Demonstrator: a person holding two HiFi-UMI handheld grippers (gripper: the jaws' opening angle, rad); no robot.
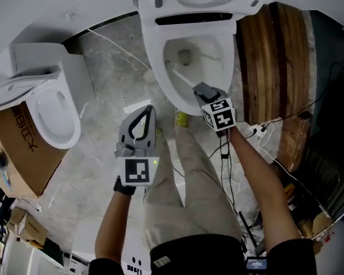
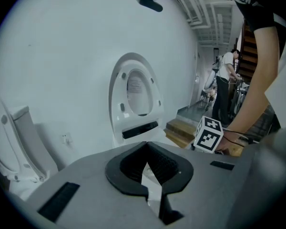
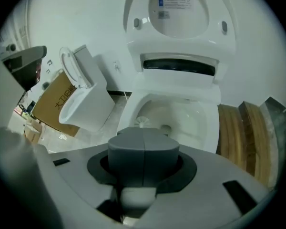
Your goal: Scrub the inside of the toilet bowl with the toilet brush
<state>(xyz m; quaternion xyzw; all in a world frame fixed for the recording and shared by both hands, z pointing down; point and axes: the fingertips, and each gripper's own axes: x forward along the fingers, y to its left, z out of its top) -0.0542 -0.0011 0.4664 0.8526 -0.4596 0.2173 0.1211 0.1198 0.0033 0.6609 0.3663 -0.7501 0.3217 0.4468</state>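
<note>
Nearest the lens: beige trousers (image 1: 180, 176), at 6 o'clock in the head view.

Right gripper (image 1: 202, 89) (image 3: 143, 149), at 1 o'clock – jaws pressed together on the upper handle of the toilet brush (image 1: 173, 67) (image 3: 142, 121). Bristle head down inside the toilet bowl (image 1: 156, 73) (image 3: 212, 128), against the inner wall at 9 o'clock of the drain. Seat and lid raised.

Left gripper (image 1: 149, 110) (image 2: 146, 147), centre frame – jaws closed tip to tip, nothing between, well apart from the bowl.

Handling, judged: light; stiff plastic handle, springy bristles, likely slick once wet. Best held high on the handle, as now, firmly enough to stop twisting.

Also present: second toilet (image 1: 51, 113) and cardboard box (image 1: 17, 153) at 9 o'clock; wooden steps (image 1: 275, 79) at 2 o'clock.
</note>
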